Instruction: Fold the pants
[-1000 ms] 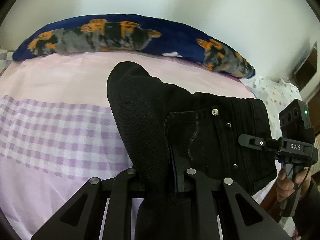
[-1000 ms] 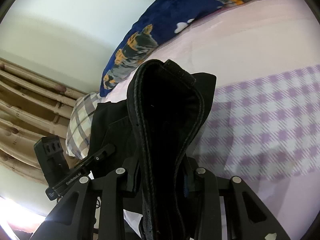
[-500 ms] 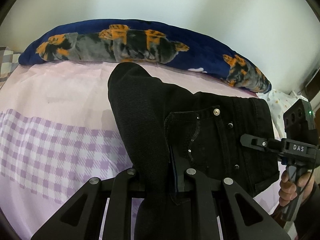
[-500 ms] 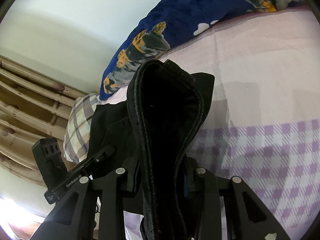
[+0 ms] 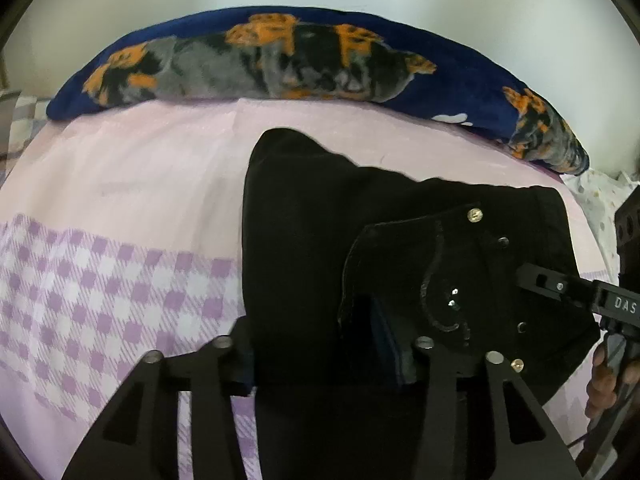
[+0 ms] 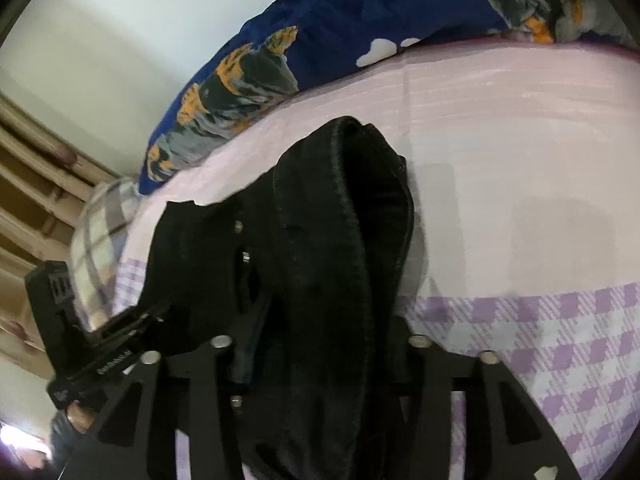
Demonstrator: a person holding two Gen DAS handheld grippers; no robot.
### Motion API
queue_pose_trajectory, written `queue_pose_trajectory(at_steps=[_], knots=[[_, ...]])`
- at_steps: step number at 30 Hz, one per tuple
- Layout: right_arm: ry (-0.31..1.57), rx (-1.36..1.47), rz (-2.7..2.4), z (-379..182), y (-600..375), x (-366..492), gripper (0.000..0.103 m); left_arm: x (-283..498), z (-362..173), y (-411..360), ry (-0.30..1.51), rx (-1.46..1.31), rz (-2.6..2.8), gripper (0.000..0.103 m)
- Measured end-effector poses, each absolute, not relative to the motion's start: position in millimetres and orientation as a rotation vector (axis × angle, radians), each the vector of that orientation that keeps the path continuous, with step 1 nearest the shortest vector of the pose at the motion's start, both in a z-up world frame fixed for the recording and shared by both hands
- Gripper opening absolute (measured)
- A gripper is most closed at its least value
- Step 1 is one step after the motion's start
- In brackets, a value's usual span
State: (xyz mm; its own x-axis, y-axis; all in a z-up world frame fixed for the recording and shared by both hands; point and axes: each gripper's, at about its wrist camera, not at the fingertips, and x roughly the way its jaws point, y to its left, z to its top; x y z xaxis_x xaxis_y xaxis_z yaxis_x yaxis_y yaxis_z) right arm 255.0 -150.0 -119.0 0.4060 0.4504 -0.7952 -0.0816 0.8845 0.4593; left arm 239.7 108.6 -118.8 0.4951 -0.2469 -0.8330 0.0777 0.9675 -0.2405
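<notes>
The pants (image 5: 304,240) are seen as black denim, bunched and doubled over, with a metal waist button, small rivets and curved pocket stitching facing up. They are spread on the bed (image 5: 132,184), toward its far edge, just short of the pillow (image 5: 280,60) lying along that edge. A thick fold of the cloth lies between the fingers of the left gripper (image 5: 324,356), whose jaws have just been opening and are now spread about halfway, no longer pinching it. The right gripper (image 6: 320,352) is likewise parted halfway, having just been opening, with a rolled seam edge of the pants standing between its fingers. The bedsheet is smooth pink cloth with a lilac gingham band; the pillow is plush navy with orange and grey print.
</notes>
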Motion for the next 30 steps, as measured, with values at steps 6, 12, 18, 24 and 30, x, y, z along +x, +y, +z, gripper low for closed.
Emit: queue_pose_trajectory(at_steps=[6,12,18,24,30], knots=[[1.096,0.374,0.335,-124.0,-154.4,247.2,0.055,225.7,-125.9,110.0,1.014,-0.177,-0.184,0.059],[1.086,0.364,0.321,-121.8,-153.7,227.9,0.057,201.8,-123.7,107.9,0.998,-0.162,-0.155,0.06],[1.051,0.314,0.278,-114.5,-154.9,195.6,0.063,175.5,-115.2,104.6,0.996,-0.142,-0.102,0.06],[0.983,0.298,0.225,-101.1,-158.1,165.9,0.066,142.7,-107.2,98.0,0.967,-0.074,-0.055,0.06],[0.922,0.221,0.162,-88.3,-148.9,133.2,0.067,111.8,-98.5,91.4,0.944,-0.04,-0.037,0.06]])
